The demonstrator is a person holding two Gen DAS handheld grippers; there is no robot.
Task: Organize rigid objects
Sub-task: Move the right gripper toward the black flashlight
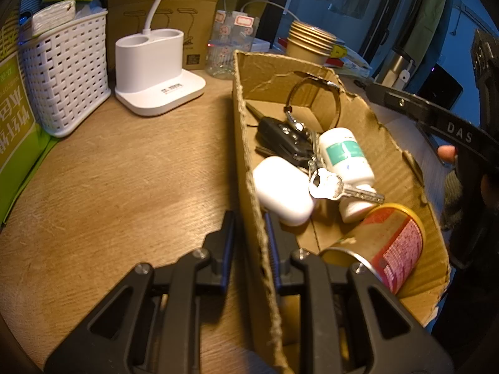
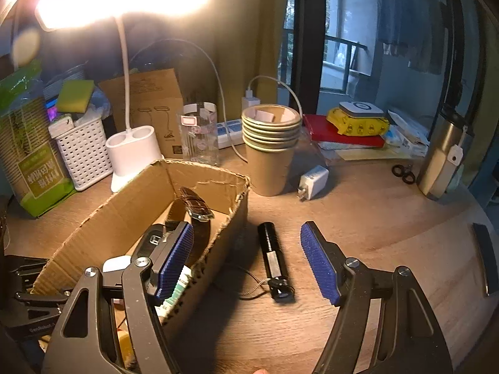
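Cardboard box (image 1: pixel 383 143) wall is clamped by the left gripper (image 1: pixel 249 249) fingers, steadying it. The right gripper (image 2: pixel 249 261), fingers wide and empty, hangs over the black flashlight (image 2: pixel 272 255) on the desk (image 1: pixel 124 171) beside the box; next, I judge, lower and close.

**A:** ok what's everything made of? The box (image 1: pixel 393 155) is plain corrugated cardboard, matt, edges torn rough. Table (image 1: pixel 124 168) looks like wood grain, slight sheen.

**B:** yeah. Earbud case (image 1: pixel 282 190) is smooth glossy white plastic, the bottle (image 1: pixel 346 155) plastic too with a paper label. Keys (image 1: pixel 336 187) are shiny metal. The can (image 1: pixel 389 243) has a metal rim and printed paper wrap.

**A:** and the torch (image 2: pixel 271 252)?

**B:** matt black, can't tell metal or plastic. Gripper pads (image 2: pixel 318 265) are ribbed blue rubbery stuff. Cups (image 2: pixel 269 143) are brown paper.
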